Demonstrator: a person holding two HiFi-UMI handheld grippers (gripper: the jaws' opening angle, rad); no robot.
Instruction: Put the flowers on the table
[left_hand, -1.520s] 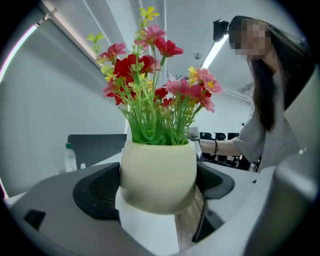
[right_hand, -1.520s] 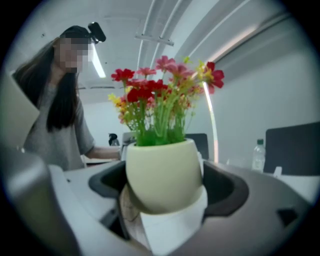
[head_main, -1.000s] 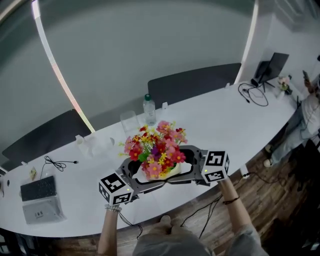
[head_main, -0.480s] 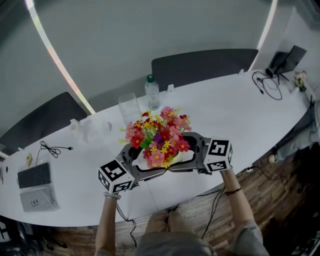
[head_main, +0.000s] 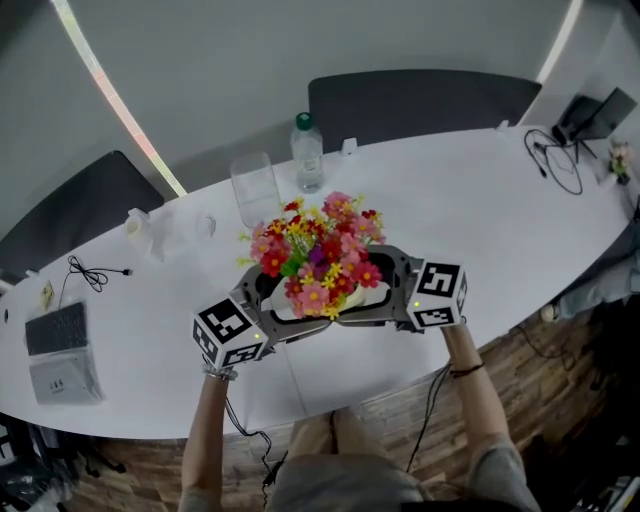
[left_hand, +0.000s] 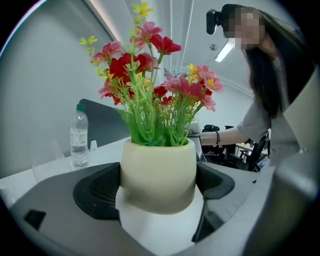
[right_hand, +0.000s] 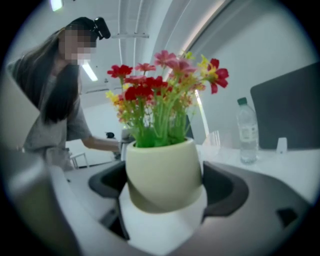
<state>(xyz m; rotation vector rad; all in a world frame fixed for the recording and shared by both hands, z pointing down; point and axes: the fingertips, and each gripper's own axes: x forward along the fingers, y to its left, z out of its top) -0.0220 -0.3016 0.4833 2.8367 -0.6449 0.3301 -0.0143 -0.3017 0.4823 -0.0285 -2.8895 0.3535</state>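
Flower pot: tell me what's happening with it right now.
A person holds the cream flower pot between two grippers: the left gripper and the right gripper are each shut on its sides. The pot is over the near part of the white table, in front of a water bottle. Whether its base touches the table cannot be told.

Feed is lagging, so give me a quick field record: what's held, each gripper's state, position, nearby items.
held: flower pot with red, pink and yellow flowers
left gripper: shut on flower pot
right gripper: shut on flower pot, opposite side
position: over white table, near edge; contact unclear
nearby: water bottle, clear container behind
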